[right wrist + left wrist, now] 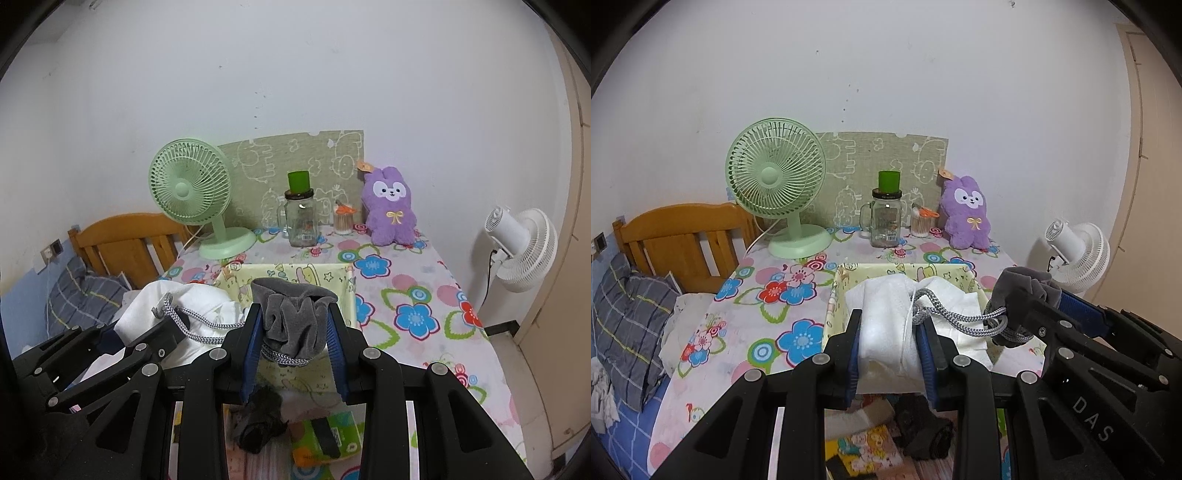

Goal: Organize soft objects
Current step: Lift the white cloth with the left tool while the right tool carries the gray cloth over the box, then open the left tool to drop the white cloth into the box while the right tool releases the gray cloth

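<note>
1. The left gripper had its jaws clamped on a white cloth at lower centre, above the yellow box.
2. The right gripper pinched a grey pouch over that box.

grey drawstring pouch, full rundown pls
The grey drawstring pouch looks like soft velvet-like fabric, bunched and crumpled, mouth gathered. The right tool is shut on it, holding it above the near edge of the yellow fabric bin. Its grey-white braided cord loops below and runs left onto the white cloth held by the left tool.
</note>
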{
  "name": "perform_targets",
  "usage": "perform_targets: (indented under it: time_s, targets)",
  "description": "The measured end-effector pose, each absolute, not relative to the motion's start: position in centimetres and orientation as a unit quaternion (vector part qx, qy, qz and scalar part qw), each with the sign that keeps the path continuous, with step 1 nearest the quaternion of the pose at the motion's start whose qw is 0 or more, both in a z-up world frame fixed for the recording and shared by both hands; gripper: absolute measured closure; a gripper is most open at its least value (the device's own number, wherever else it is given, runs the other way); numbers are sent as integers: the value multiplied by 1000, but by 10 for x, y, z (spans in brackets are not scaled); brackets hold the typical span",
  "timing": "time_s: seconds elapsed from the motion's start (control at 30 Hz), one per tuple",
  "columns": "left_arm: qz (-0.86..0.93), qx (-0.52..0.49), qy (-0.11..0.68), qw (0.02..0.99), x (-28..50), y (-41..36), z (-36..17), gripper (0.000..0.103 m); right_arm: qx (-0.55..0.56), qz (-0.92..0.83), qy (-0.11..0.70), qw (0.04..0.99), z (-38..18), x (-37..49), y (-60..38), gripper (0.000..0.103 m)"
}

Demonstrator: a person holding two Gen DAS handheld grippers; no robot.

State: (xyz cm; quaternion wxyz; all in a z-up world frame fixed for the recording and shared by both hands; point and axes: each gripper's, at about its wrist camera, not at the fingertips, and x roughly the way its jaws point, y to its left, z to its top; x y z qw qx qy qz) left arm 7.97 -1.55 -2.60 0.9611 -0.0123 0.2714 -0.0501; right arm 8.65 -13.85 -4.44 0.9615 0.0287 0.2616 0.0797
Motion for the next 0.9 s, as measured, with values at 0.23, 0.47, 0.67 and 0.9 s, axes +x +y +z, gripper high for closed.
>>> perform_targets:
  time_s: [0.23,0.47,0.67,0.9]
  targets:
    - [-50,-11,275,960,107,-15,-28,75,31,76,270,959,-49,110,-138,67]
    - [-49,-9,277,960,130,-11,-33,75,26,73,274,959,-53,133,-134,67]
    - [-46,-7,285,957,150,-11,-39,75,26,76,278,957,-58,152,-132,67]
    - [-45,-10,301,952,174,-11,-50,75,36,72,286,955,-67,176,-134,67]
